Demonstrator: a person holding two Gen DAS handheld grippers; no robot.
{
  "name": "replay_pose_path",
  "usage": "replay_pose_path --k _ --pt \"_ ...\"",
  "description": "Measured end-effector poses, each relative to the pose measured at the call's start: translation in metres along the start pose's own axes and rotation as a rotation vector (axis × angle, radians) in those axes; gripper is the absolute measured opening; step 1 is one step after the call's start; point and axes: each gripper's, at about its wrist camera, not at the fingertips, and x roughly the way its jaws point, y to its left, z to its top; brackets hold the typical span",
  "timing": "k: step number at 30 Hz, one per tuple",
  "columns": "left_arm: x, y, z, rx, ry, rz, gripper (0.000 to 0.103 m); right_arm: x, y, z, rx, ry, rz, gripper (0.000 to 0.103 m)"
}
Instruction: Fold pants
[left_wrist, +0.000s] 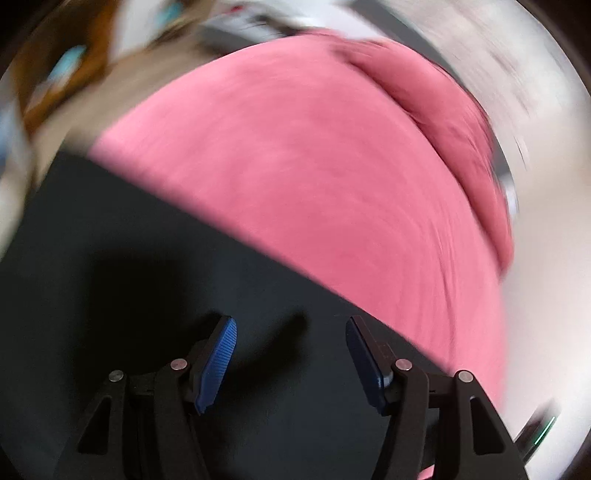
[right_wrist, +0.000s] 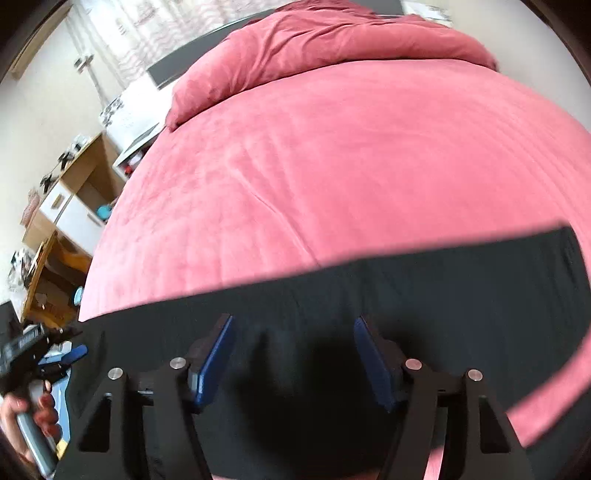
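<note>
Pink bedding covers the bed that carries the work; its nap looks short and velvety, with faint creases.

Nearest, in the lower half of both wrist views, the black pants lie flat on the bed, matte, thin-looking cloth with a straight far edge against the pink. My right gripper hangs above them with the jaws spread wide and holding nothing. My left gripper is likewise spread and empty over the black cloth; its view is motion-blurred. At lower left of the right wrist view my left hand grips its handle.

Risks, as I judge them: a pinch here may catch only the top layer, or take the bedding with it, because the cloth lies flush on a soft surface. Uneven lifting would skew the fold.

Farther, a bunched duvet sits at the top of the frame. Wooden shelving stands at upper left.
</note>
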Motion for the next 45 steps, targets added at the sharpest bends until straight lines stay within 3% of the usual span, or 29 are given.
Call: replay_pose_path --k 4,5,8,12,15,19,21,22,23,24,25,28,36,41,45 --pt "0.020 -0.063 0.000 0.578 0.032 0.128 0.063 0.041 0.027 0.037 -0.155 0.120 0.065 0.068" --pt "0.024 -0.069 0.001 0.657 0.050 0.123 0.063 0.046 0.033 0.040 -0.208 0.142 0.079 0.067" --pt "0.043 -0.072 0.013 0.769 0.196 0.079 0.063 0.061 0.047 0.049 -0.364 0.189 0.073 0.067" --pt "0.067 -0.069 0.028 0.915 0.212 0.175 0.063 0.077 0.060 0.048 -0.526 0.260 0.076 0.067" --pt "0.074 -0.062 0.035 0.911 0.262 0.117 0.063 0.090 0.065 0.033 -0.627 0.336 0.069 0.069" --pt "0.074 -0.047 0.039 0.833 0.283 0.046 0.063 0.095 0.063 0.021 -0.673 0.299 0.076 0.067" --pt "0.071 -0.045 0.033 0.845 0.268 0.044 0.058 0.092 0.063 0.015 -0.677 0.280 0.084 0.039" --pt "0.067 -0.047 0.026 0.886 0.254 0.037 0.041 0.083 0.057 0.007 -0.682 0.269 0.084 0.029" --pt "0.059 -0.045 0.015 0.924 0.249 0.021 0.030 0.079 0.058 0.002 -0.689 0.259 0.084 0.017" --pt "0.055 -0.050 0.005 0.974 0.227 0.036 0.021 0.075 0.061 -0.004 -0.706 0.247 0.073 0.014" --pt "0.051 -0.052 -0.003 1.008 0.209 0.057 0.013 0.071 0.061 -0.009 -0.722 0.232 0.055 0.013" --pt "0.040 -0.055 -0.018 1.058 0.160 0.102 0.006 0.061 0.070 -0.021 -0.721 0.187 0.008 0.012" --pt "-0.034 -0.049 -0.045 1.042 0.014 0.059 0.006 -0.010 0.069 -0.023 -0.633 0.018 0.026 0.011" --pt "-0.086 -0.034 -0.068 0.945 -0.064 0.000 0.006 -0.069 0.071 -0.058 -0.610 -0.090 0.043 0.011" --pt "-0.137 -0.020 -0.112 0.903 -0.135 -0.010 0.006 -0.105 0.074 -0.099 -0.597 -0.156 0.049 0.011"
